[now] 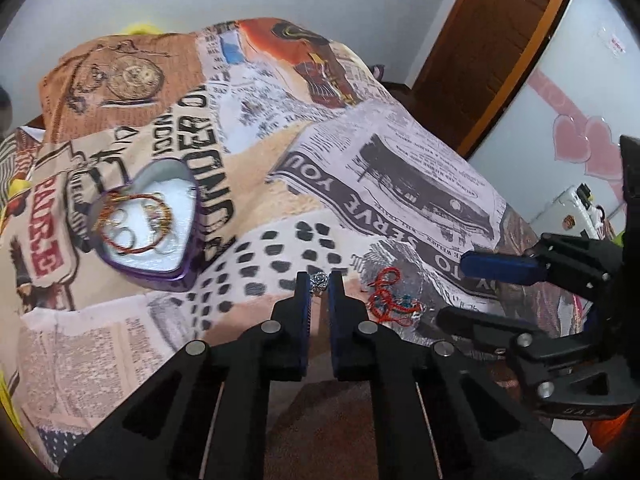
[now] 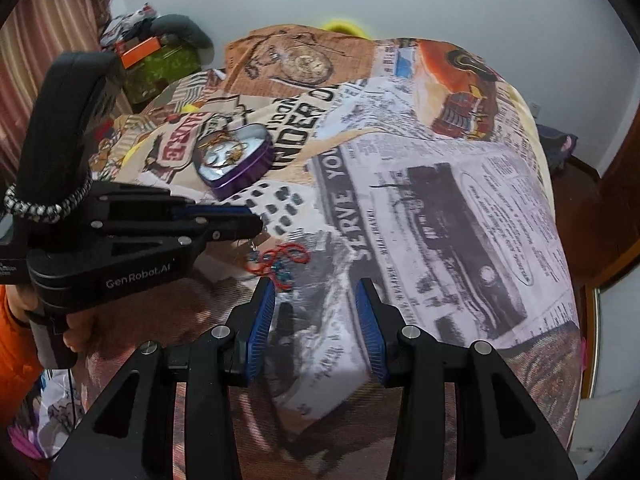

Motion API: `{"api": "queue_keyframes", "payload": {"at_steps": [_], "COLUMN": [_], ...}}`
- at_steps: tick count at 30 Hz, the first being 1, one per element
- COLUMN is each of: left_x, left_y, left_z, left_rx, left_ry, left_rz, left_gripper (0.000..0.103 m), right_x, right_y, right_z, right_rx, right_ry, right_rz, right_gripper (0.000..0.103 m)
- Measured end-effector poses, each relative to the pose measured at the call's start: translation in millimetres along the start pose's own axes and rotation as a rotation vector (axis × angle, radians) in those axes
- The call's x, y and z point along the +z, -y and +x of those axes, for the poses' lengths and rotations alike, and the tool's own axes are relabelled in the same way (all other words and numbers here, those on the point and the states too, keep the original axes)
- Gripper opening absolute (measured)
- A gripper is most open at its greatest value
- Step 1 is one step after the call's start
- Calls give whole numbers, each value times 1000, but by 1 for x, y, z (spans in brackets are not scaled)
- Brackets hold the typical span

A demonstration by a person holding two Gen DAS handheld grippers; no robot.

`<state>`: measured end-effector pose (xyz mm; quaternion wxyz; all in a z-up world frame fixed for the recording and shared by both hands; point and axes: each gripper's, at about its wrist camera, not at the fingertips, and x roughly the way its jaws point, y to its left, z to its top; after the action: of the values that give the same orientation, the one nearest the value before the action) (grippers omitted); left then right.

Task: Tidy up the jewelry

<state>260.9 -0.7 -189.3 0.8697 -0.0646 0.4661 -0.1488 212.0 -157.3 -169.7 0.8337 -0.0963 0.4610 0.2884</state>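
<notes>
My left gripper (image 1: 320,280) is shut on a small sparkly silver jewel (image 1: 320,282), pinched at the very fingertips just above the printed bedspread (image 1: 400,168). To its right a red string bracelet (image 1: 390,298) with small blue beads lies tangled on the cloth. A purple heart-shaped tin (image 1: 148,224) up and to the left holds bangles and rings. In the right wrist view my right gripper (image 2: 316,292) stands open with nothing between its blue pads, just below the red bracelet (image 2: 290,260). The left gripper (image 2: 258,226) shows side-on to the left of it, and the tin (image 2: 236,160) lies beyond.
The newspaper-print bedspread (image 2: 460,200) covers a humped bed that falls away at the right. A brown wooden door (image 1: 500,40) stands beyond it. A green box with clutter (image 2: 160,68) sits at the far left by a curtain. A hand (image 2: 76,332) holds the left gripper's handle.
</notes>
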Motion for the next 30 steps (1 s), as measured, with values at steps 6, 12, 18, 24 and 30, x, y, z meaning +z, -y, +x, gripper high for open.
{"api": "queue_keyframes", "payload": {"at_steps": [6, 12, 18, 24, 30], "left_x": [-5, -12, -19, -23, -22], "left_y": [-13, -18, -19, -19, -22], "left_z": [-21, -33, -37, -47, -60], "left_rx": [21, 31, 33, 33, 42], "left_ry": [33, 49, 61, 80, 108], "left_rz": [-11, -7, -11, -17, -25], "left_gripper": [7, 7, 7, 7, 7], "right_x": [7, 10, 13, 18, 24], "right_y": [-15, -25, -26, -22, -23], "right_z": [12, 35, 40, 43, 32], "right_rx": [5, -14, -3, 0, -9], "right_ry": [-18, -79, -74, -71, -37], "right_rz": [-41, -96, -121, -85, -65], "right_gripper": [38, 38, 34, 7, 7]}}
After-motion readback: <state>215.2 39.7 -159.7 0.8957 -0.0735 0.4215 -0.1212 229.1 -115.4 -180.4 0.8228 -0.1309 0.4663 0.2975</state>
